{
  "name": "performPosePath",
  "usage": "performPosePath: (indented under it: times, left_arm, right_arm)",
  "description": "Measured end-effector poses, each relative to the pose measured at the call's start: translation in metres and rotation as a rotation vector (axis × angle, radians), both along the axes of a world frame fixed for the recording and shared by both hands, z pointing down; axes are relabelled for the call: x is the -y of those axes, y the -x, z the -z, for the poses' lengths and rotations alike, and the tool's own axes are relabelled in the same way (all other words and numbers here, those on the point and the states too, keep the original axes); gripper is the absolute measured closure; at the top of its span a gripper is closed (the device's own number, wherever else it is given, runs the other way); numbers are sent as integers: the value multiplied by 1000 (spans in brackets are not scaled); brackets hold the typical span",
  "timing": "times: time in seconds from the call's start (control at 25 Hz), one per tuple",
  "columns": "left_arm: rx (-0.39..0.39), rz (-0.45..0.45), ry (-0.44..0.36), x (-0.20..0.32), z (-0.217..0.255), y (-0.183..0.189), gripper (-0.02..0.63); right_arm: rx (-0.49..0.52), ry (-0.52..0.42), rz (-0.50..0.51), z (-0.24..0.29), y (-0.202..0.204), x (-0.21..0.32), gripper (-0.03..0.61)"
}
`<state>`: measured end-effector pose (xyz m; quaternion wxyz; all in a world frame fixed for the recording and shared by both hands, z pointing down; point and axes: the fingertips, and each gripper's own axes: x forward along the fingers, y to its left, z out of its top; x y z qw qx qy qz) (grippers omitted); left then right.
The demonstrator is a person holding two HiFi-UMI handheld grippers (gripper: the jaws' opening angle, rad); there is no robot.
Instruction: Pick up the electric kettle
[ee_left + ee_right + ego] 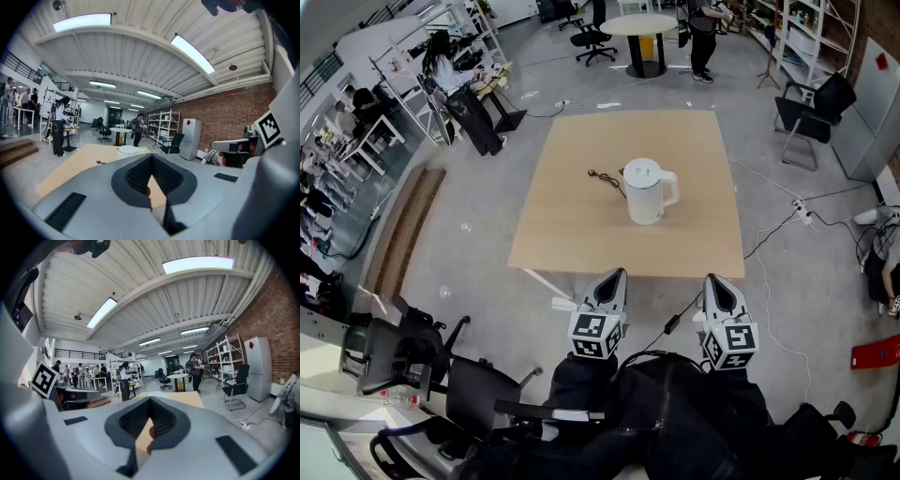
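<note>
Only the kettle (pixel 127 149) lid above the closed left gripper (pixel 151 158).

A light wooden table (pixel 581 230) bears a white electric kettle (pixel 647 192) and a dark cord (pixel 606 178)

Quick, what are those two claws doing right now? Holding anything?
Left gripper: closed, holding nothing.
Right gripper: closed, holding nothing.
</note>
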<state>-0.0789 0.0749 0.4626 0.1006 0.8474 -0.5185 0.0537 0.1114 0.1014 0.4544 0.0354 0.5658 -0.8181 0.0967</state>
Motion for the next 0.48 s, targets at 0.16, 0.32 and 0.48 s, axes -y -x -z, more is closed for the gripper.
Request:
performPosePath:
  times: [0.16,0.32,0.48]
  left_arm:
    - [0,0,0,-1,0,1,614]
    - [-1,0,-2,-2,1,1,614]
    - [0,-2,-3,-2,1,-1,614]
  right_arm:
    - [-2,-1,-1,0,0,-1,575]
    - [-4,-1,-3,1,0,-3,575]
    - [0,-2,-2,1,-1,-3,575]
